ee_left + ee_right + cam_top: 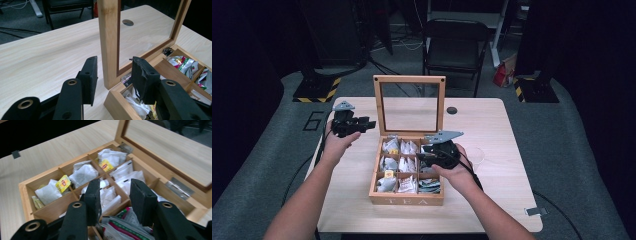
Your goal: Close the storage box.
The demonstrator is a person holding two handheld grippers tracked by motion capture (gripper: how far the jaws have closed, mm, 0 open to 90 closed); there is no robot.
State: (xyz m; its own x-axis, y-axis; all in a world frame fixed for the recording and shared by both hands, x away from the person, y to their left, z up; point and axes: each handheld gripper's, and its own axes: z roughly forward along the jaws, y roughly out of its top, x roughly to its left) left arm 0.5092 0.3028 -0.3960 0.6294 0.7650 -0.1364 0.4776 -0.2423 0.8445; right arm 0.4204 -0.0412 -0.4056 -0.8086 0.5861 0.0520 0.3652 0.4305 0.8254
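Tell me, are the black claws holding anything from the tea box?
No, nothing is held. The left gripper stands open beside the lid's frame, and the right gripper hangs open over the tea bags, touching none.

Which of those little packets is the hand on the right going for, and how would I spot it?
Find the wooden tea box with its glass lid standing open on the table. The right gripper hangs over the box's right-hand column. Below it lie the foil sachets, striped green and pink; the neighbouring compartments hold white paper teabags.

Both grippers (373,124) (418,156) jaws apart
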